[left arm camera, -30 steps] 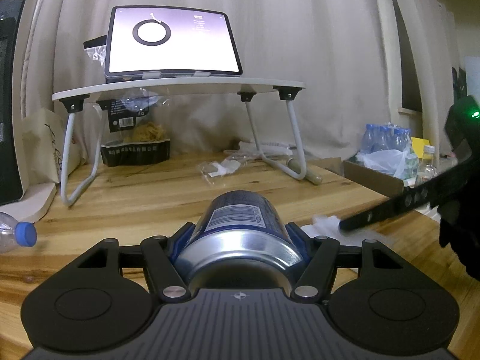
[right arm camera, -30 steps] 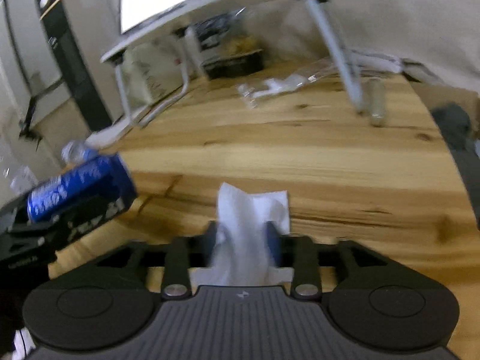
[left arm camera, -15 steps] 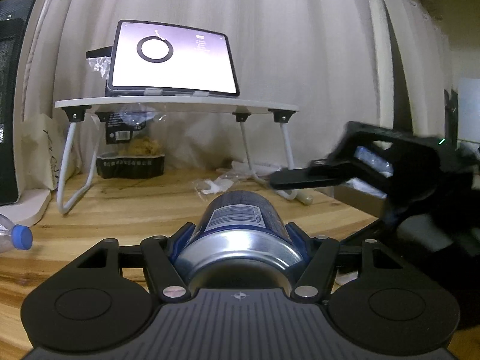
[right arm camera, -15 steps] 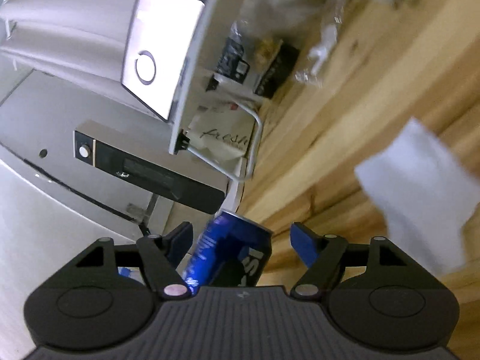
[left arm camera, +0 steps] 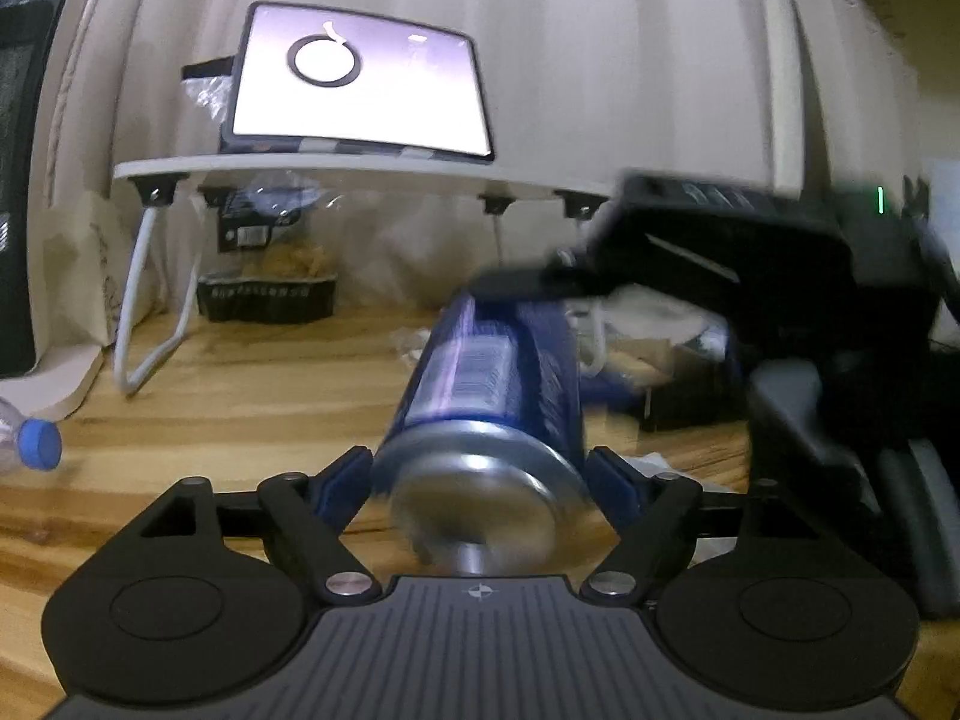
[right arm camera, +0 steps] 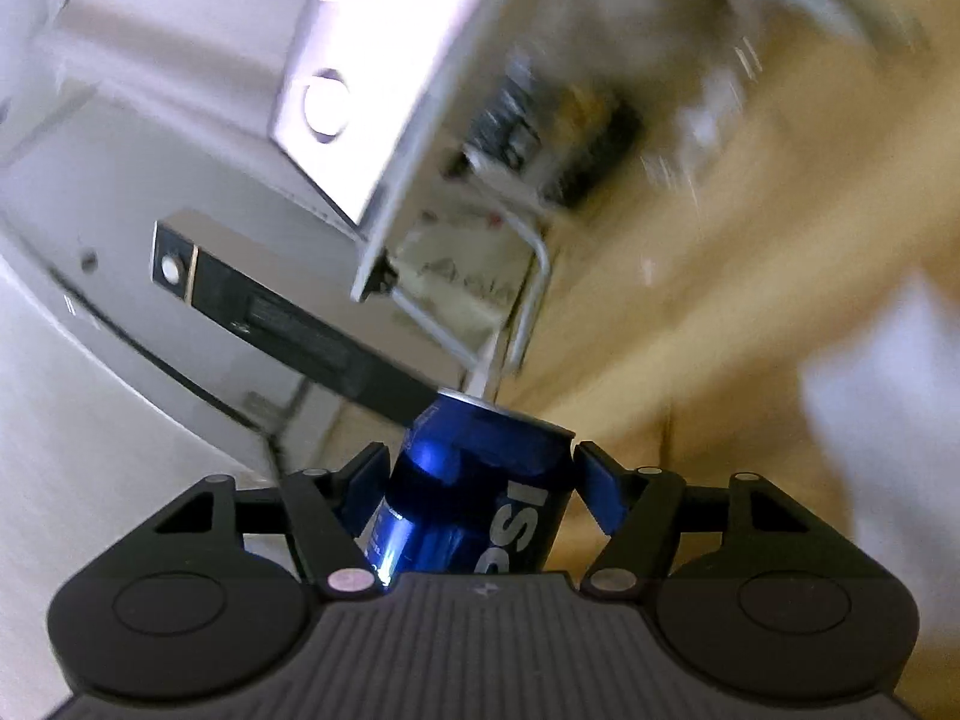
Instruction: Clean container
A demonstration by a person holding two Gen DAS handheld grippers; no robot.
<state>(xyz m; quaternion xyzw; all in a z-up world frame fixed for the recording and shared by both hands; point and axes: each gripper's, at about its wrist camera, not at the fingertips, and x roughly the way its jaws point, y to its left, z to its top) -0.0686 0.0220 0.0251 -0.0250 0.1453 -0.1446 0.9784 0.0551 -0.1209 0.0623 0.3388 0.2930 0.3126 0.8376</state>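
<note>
A blue aluminium drinks can lies between the blue-padded left tongs, its silver base toward the camera and its long axis running straight away from the tongs, above the pale wooden counter. The left tongs stand slightly apart from the can's sides in this blurred view; whether they grip it or have let go cannot be told. The right tongs, seen from the left wrist as a black shape reaching in from the right, arrive at the can's far end. In the right wrist view the can sits between the right tongs, rim pointing away and up; the pads appear close to its sides, with a sliver of gap on the right, so a firm hold cannot be confirmed. A white tissue shows as a blur on the counter at right. Behind stand a white folding lap table carrying a lit tablet, and a clear plastic bottle with a blue cap at left. Both tongs meet the can end to end; the coming move likely turns on which one keeps it.
</note>
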